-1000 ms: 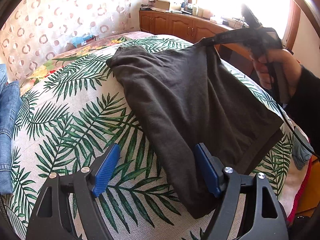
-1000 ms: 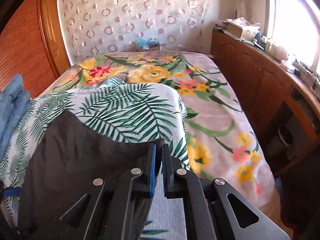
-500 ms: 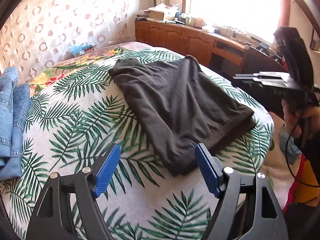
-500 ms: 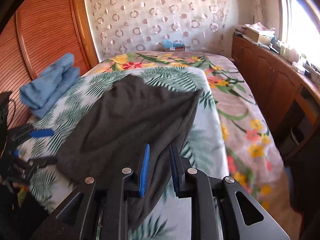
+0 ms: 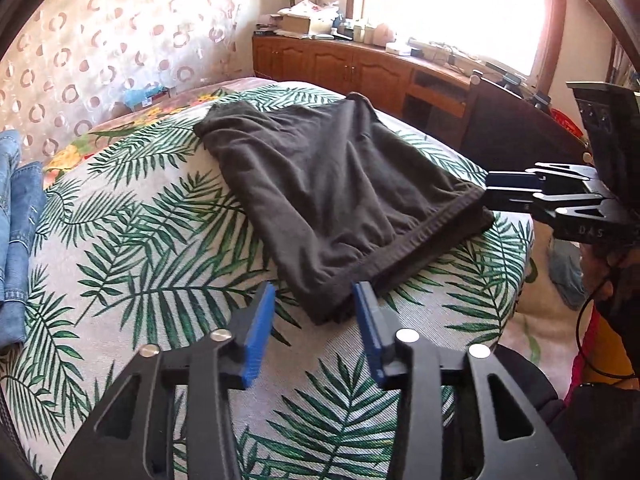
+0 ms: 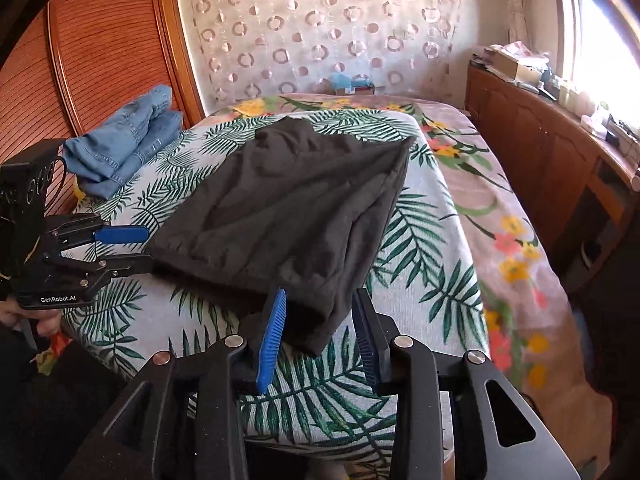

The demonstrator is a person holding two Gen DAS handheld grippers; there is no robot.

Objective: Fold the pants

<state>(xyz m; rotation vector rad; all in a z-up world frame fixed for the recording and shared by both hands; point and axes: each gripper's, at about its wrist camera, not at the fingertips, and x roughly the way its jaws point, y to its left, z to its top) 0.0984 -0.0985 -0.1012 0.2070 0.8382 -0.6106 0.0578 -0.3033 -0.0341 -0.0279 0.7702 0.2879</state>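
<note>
Dark grey pants (image 5: 332, 196) lie folded flat on the palm-leaf cover (image 5: 132, 248) of the bed. My left gripper (image 5: 314, 312) is open, its blue pads on either side of the near corner of the pants, nothing held. My right gripper (image 6: 318, 320) is open too, with the other near corner of the pants (image 6: 280, 208) between its pads. In the left wrist view the right gripper (image 5: 494, 190) sits at the waistband end. In the right wrist view the left gripper (image 6: 134, 248) sits at the pants' left corner.
Folded blue jeans (image 6: 124, 144) lie at the bed's left side by a wooden wardrobe (image 6: 80, 60). A floral blanket (image 6: 480, 184) covers the far and right side of the bed. A wooden cabinet (image 6: 560, 148) with clutter runs under the window.
The right gripper let go of the lifted pants edge, opened and drew back to the bed's near edge. The pants now lie flat. The left gripper pulled back and narrowed its opening.
</note>
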